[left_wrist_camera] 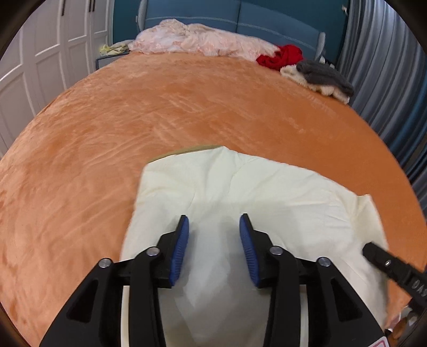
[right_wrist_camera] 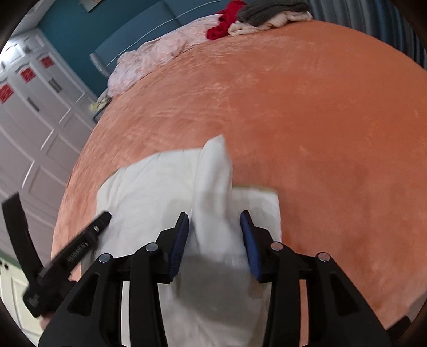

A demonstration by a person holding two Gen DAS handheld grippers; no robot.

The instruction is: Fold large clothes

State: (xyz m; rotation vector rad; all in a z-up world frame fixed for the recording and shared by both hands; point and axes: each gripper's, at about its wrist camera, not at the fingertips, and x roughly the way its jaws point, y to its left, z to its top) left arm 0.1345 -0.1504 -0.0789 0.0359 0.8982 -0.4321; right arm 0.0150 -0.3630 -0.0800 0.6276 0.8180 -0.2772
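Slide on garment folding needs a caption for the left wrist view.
Open left gripper over a folded cream garment on an orange bedspread.

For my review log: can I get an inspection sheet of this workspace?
Surface: bed with orange cover.
Job's things: cream garment, folded, at near edge.
Clutter: pink bedding, red cloth, grey and cream clothes at far end.
Grippers: left gripper open above garment; right gripper open, a fold between the jaws.
Cables: nothing seen.
Surroundings: white wardrobe, blue headboard, curtain.
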